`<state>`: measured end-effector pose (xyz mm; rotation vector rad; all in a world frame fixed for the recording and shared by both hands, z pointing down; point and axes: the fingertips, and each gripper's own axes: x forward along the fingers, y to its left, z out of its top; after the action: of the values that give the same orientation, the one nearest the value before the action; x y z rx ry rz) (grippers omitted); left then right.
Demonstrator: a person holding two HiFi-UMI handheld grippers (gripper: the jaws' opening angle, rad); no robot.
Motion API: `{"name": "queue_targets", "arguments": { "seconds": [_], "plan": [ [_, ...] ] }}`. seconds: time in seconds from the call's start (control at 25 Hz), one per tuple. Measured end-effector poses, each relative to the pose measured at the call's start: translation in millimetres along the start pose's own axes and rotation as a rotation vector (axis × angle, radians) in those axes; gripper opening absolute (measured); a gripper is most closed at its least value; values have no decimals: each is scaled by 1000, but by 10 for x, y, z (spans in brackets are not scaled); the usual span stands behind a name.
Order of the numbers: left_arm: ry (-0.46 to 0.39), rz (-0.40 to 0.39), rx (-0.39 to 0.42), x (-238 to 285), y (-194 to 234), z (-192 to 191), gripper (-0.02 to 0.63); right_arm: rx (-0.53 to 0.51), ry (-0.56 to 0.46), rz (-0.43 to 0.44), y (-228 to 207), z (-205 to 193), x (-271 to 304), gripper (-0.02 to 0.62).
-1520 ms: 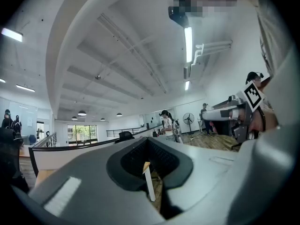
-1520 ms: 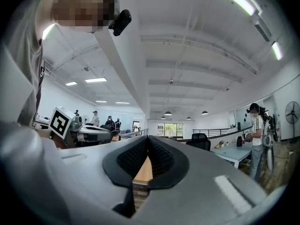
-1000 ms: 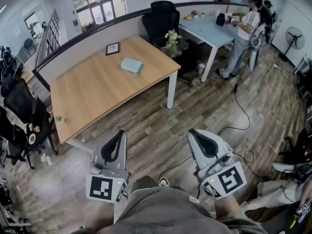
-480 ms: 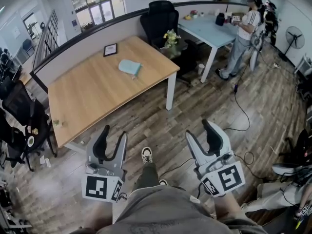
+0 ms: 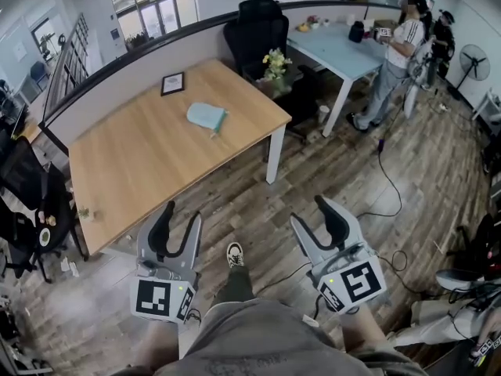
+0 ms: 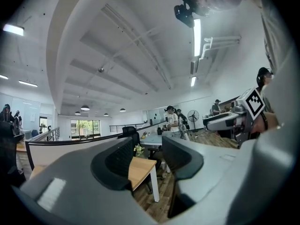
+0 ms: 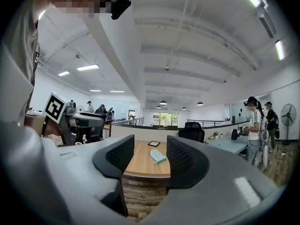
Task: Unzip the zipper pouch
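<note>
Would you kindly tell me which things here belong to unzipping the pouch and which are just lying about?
For the job: zipper pouch; wooden table under it; left gripper and right gripper, jaws just opened, both empty.
Lying about: picture frame, flowers, black chair, fan.

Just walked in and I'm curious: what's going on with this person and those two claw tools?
A person holds a left gripper and a right gripper out in front, short of the wooden table. Both jaws have just been opening and stand apart with nothing between them. The light blue zipper pouch lies untouched on the table.
</note>
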<state>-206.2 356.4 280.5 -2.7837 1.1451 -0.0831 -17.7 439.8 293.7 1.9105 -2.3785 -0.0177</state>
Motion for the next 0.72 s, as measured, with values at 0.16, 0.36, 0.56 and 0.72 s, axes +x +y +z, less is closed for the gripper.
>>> {"name": "queue_targets", "arguments": {
  "seconds": [0.16, 0.36, 0.56, 0.72],
  "plan": [
    [21, -6, -5, 431, 314, -99, 196, 10, 26, -2, -207, -18, 487, 201],
    [37, -28, -16, 1032, 724, -147, 189, 43, 51, -6, -486, 16, 1134, 199],
    [63, -55, -11, 1631, 1163, -216, 189, 48, 80, -21, -714, 42, 1823, 199],
    [93, -62, -5, 2027, 1578, -341, 189, 34, 79, -41, -844, 95, 2371, 199]
  ]
}}
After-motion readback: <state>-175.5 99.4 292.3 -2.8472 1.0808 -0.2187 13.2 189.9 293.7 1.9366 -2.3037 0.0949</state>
